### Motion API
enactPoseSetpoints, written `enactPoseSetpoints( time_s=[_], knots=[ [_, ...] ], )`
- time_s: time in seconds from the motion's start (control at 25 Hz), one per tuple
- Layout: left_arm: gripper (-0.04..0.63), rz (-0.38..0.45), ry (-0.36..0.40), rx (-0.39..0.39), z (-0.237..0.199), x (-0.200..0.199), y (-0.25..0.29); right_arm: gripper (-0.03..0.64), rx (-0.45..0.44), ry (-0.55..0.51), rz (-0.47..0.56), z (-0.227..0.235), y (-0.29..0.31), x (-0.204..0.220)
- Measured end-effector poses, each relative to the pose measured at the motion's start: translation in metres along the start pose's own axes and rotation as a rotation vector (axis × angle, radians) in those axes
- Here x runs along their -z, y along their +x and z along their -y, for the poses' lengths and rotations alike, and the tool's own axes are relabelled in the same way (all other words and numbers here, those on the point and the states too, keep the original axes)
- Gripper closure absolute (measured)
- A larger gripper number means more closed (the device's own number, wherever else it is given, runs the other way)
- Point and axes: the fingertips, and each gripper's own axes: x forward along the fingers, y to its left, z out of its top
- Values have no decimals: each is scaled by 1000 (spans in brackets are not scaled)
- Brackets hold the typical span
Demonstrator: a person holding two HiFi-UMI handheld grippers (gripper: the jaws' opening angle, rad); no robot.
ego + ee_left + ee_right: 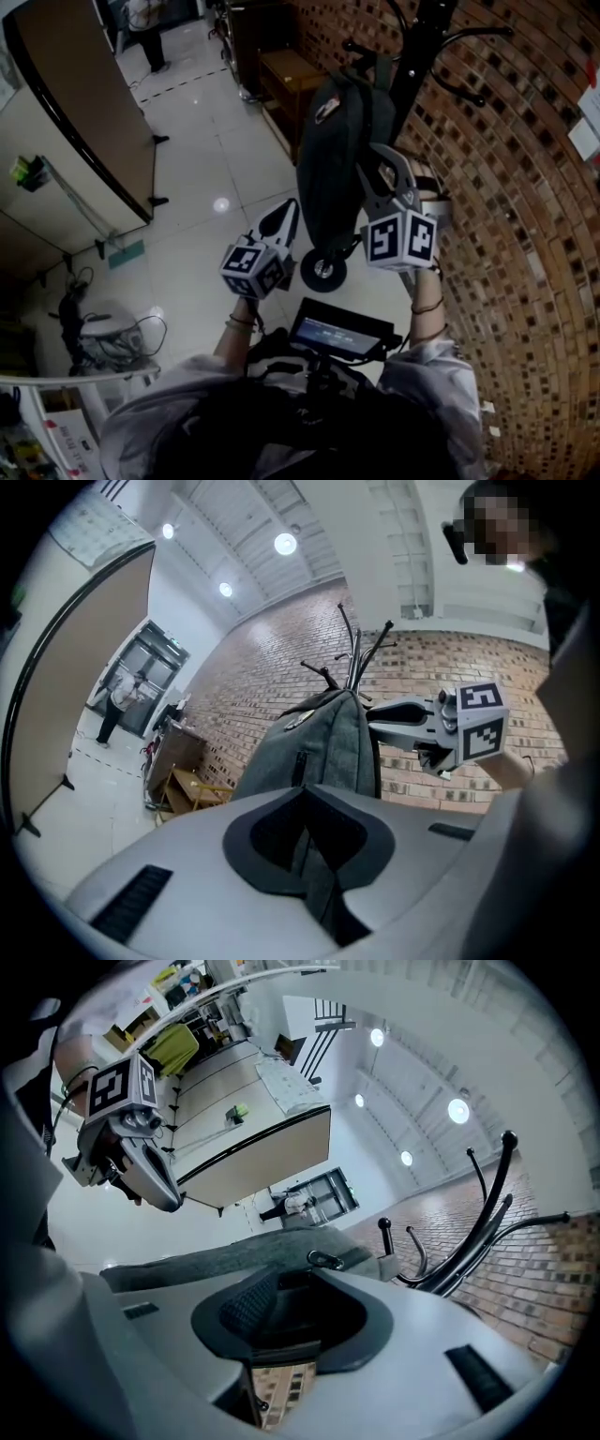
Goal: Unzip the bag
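Bag (pixel 333 159), qty 1: dark grey backpack, hangs from the top of the coat rack (pixel 419 52), body dropping down alongside the pole. Small light badge (pixel 326 111) high on its front. Zip open or closed: can't tell from these views.

Coat rack, qty 1: black pole w/ curved hooks, stands just in front of the brick wall (pixel 525 234).

Left hand-held gripper (pixel 286 217): low beside the rack, at the bag's lower left edge. Jaws clenched, tips meeting, w/ a fold of the bag's grey fabric pinched btwn them. Marker cube (pixel 253 269) at its rear, nr the person's wrist.

Right hand-held gripper (pixel 380 155): higher up and nearer the rack pole, at the bag's right side. Jaws released and spread wide, nothing pinched. Bag's edge lies just past the tips, w/ a small metal loop (pixel 323 1260) on that edge in line w/ the gap.

Wheel (pixel 323 270), qty 1: small, black, low by the rack, under the bag's bottom end.

Wooden stand (pixel 286 80), qty 1: against the wall, beyond the rack.

Screen (pixel 342 333), qty 1: lit, on the wearer's chest, well apart from the rack.

Person (pixel 145 28), bkgd: standing far across the floor (pixel 206 169) from the rack.
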Motion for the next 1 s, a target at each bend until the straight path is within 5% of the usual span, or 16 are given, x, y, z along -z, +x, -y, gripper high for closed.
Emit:
enactPoseSetpoints(
  time_s=[0.56,0.84,1.0],
  knots=[
    [588,4,-12,40,8,-6,-1,497,24,101,33,11,-11,4],
    [588,-15,-10,35,2,-3,-4,600,98,164,143,25,-28,-6],
    [588,-17,-9,38,-1,-2,-3,600,128,215,155,36,-25,-5]
  ],
)
